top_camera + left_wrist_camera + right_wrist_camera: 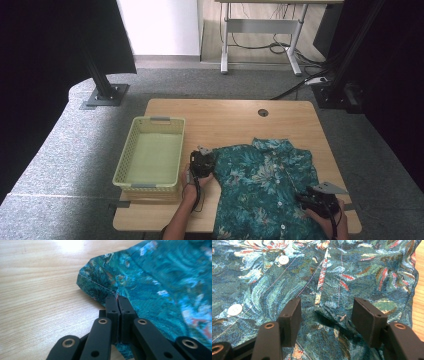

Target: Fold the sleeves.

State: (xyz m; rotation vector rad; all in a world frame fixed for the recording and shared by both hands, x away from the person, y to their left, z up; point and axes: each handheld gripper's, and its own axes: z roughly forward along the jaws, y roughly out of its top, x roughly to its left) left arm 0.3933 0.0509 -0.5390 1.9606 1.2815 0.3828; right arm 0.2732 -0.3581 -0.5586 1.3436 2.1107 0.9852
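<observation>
Cloth is the whole matter here: the shirt (265, 187) is thin, light and limp, so I judge it will sag and slide wherever it is not pinched, and a hem or folded edge gives the surest hold. Starting at the left, the basket (150, 152) stands just beside the left gripper (117, 300), whose jaws are pressed together on the shirt's folded sleeve edge, cloth running out beyond and to the right of their tips over the table (37, 290). Further right, the right gripper (325, 313) has its jaws spread, a folded corner of the shirt lying between them untouched; that doubled edge looks the place to bite.
</observation>
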